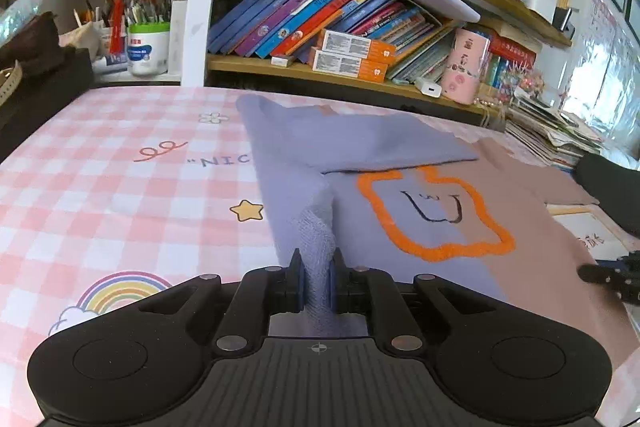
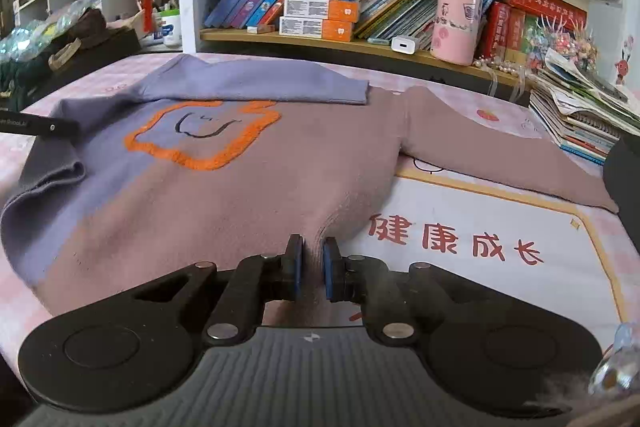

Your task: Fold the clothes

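a pink checked surface [image 1: 120,187] is carrying a sweater [image 2: 224,187], half purple and half mauve, lying flat below the bookshelf [image 2: 360,45]. its purple sleeve [image 2: 260,83] is lying folded across the chest above an orange outline [image 2: 200,137]. the left claw [image 1: 316,281] is clenching the purple hem, lifting it into a ridge. the right claw [image 2: 313,269] is pinching the mauve hem beside a printed mat [image 2: 500,211].
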